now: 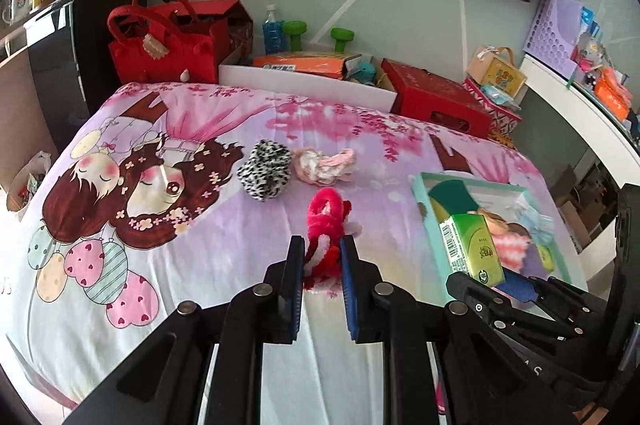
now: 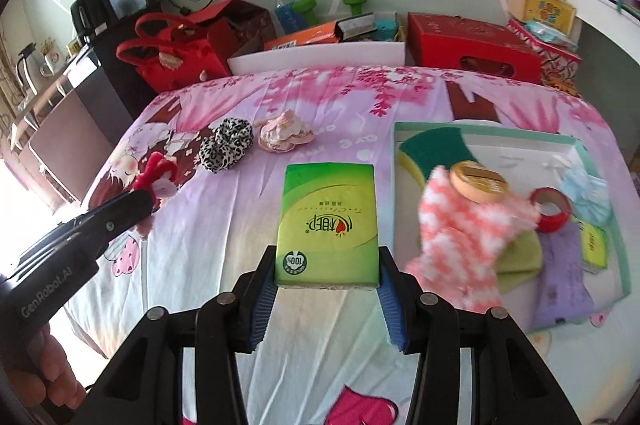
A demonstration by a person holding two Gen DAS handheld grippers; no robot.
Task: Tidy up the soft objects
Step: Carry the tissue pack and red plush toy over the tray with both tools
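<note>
The bed (image 1: pixel 224 265), under a pink cartoon sheet, carries everything. At its right side lies the teal-rimmed tray (image 2: pixel 618 237), already crowded with a sponge, cloths, a tape roll and a pink-and-white fuzzy sock (image 2: pixel 460 237).

The right tongs (image 2: pixel 327 279) grip a green tissue pack (image 2: pixel 326 221) by its near end, held just left of the tray. To place it well, I would carry it over a freer part of the tray and lower it flat before releasing, so nothing gets knocked.

The left tongs (image 1: pixel 322 259) are closed on a red fluffy toy (image 1: pixel 326 221), pinched low. The leopard scrunchie (image 1: pixel 264 169) and pale doll (image 1: pixel 324 163) wait farther up the bed.
</note>
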